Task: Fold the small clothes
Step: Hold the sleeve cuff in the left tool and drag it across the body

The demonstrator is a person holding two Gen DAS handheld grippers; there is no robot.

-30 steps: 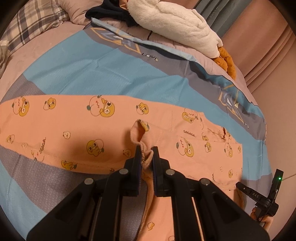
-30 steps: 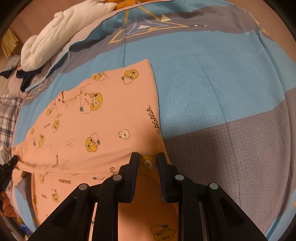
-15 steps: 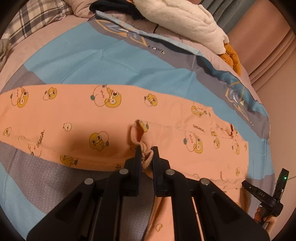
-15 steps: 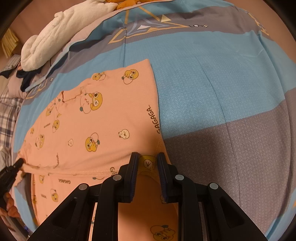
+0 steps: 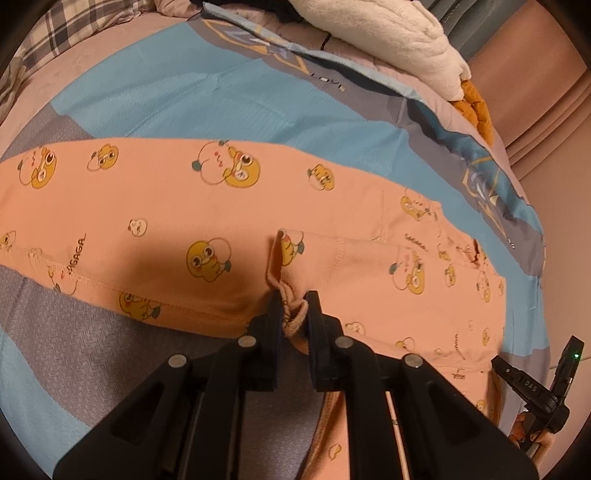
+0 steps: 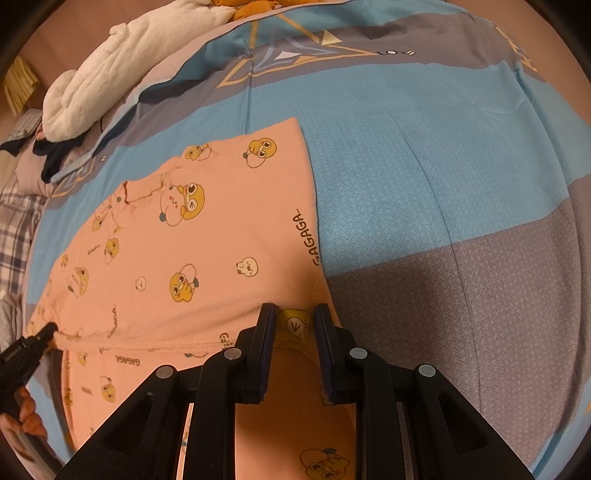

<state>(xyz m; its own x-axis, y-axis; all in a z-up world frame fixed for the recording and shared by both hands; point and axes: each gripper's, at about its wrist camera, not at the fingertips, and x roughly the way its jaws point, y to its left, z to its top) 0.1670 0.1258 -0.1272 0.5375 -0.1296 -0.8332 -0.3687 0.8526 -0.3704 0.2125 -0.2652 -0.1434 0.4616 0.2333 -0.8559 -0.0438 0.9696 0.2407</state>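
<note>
A small orange garment printed with yellow cartoon ducks lies spread on the bed; it also shows in the right wrist view. My left gripper is shut on a bunched cuff of the garment and holds it over the cloth. My right gripper is shut on the garment's edge at a yellow print, close to the bedcover. The right gripper's body shows at the lower right of the left wrist view, and the left gripper's tip at the left edge of the right wrist view.
The bed has a blue and grey cover. A white fluffy blanket and an orange plush lie at the far side. A plaid pillow is at the top left. A pink wall stands to the right.
My left gripper has carried the bunched cuff forward over the garment, so the cloth looks closer. The right gripper has stayed put, still gripping the edge.
</note>
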